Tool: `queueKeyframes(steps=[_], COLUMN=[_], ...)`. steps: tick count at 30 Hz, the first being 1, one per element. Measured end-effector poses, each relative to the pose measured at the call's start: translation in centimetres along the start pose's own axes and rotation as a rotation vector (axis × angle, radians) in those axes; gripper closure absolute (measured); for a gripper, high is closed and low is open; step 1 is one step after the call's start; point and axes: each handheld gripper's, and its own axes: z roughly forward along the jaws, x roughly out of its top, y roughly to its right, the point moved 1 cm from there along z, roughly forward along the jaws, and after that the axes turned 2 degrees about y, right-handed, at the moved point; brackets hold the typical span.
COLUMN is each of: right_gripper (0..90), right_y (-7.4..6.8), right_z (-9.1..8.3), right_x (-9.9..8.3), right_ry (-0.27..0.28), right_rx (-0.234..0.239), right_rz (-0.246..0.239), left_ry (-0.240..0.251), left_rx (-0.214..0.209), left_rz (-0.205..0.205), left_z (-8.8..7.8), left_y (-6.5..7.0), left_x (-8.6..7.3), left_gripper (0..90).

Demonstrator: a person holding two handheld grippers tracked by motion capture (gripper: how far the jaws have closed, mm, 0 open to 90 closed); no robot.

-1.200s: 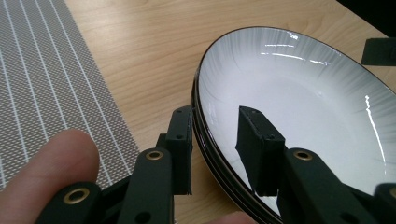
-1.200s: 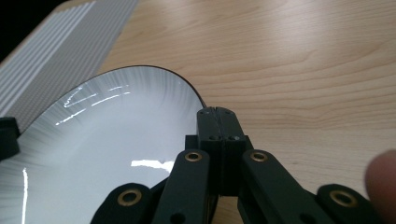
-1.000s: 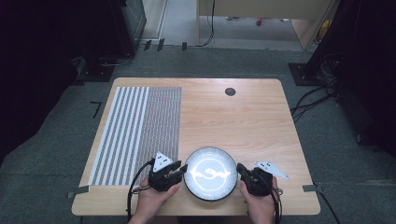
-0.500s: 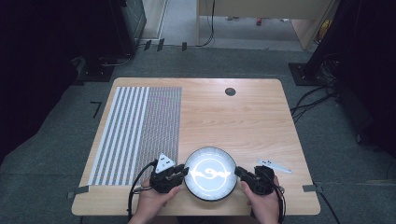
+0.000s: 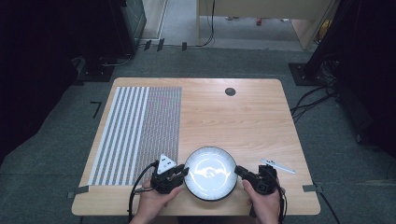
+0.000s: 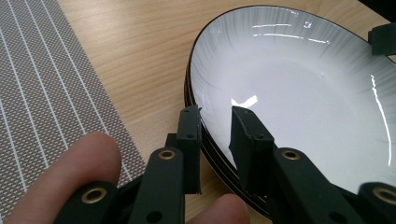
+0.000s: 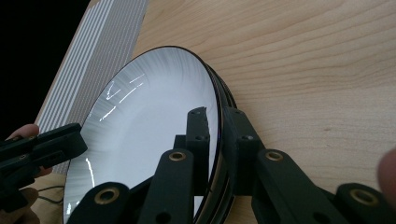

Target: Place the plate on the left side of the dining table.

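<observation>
A white plate [image 5: 210, 173] with a dark rim lies flat near the table's front edge. My left gripper [image 5: 184, 172] is at its left rim. In the left gripper view the left gripper [image 6: 215, 116] is shut on the plate [image 6: 303, 93], one jaw inside the rim and one outside. My right gripper [image 5: 238, 170] is at the plate's right rim. In the right gripper view the right gripper [image 7: 215, 114] straddles the plate [image 7: 149, 116]; its jaws have just been opening, and a thin gap shows beside the rim between them.
A grey striped placemat [image 5: 140, 130] covers the table's left part, just left of my left hand. A small dark round hole [image 5: 229, 91] sits near the far edge. Bare wood [image 5: 233, 126] stretches beyond the plate. The table's front edge runs right beneath both hands.
</observation>
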Motion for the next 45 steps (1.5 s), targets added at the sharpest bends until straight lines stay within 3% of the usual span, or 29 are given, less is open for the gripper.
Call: queueKeyframes(steps=[14, 24, 30, 34, 45], right_gripper=[78.5, 75.8, 86.1, 86.9, 87.8], right_y=[-0.2, -1.2, -1.3, -1.0, -1.1], right_z=[0.5, 1.0, 1.2, 1.2, 1.2], right_x=[-0.2, -0.5, -0.8, -0.9, -1.1], right_ry=[0.006, 0.037, 0.063, 0.083, 0.098], right_rx=[-0.021, -0.069, -0.112, -0.098, -0.110], right_rz=[0.009, -0.071, -0.078, -0.038, -0.066], left_ry=[0.002, -0.002, -0.006, -0.009, -0.002], left_rx=[0.017, 0.028, 0.031, 0.033, 0.013], left_rz=[0.001, 0.003, 0.000, 0.005, -0.001], left_z=[0.2, 0.4, 0.5, 0.5, 0.6], left_y=[0.1, 0.2, 0.2, 0.3, 0.3], left_x=[-0.1, -0.3, -0.3, -0.3, -0.4], left_gripper=[74.0, 73.9, 73.7, 73.2, 68.2])
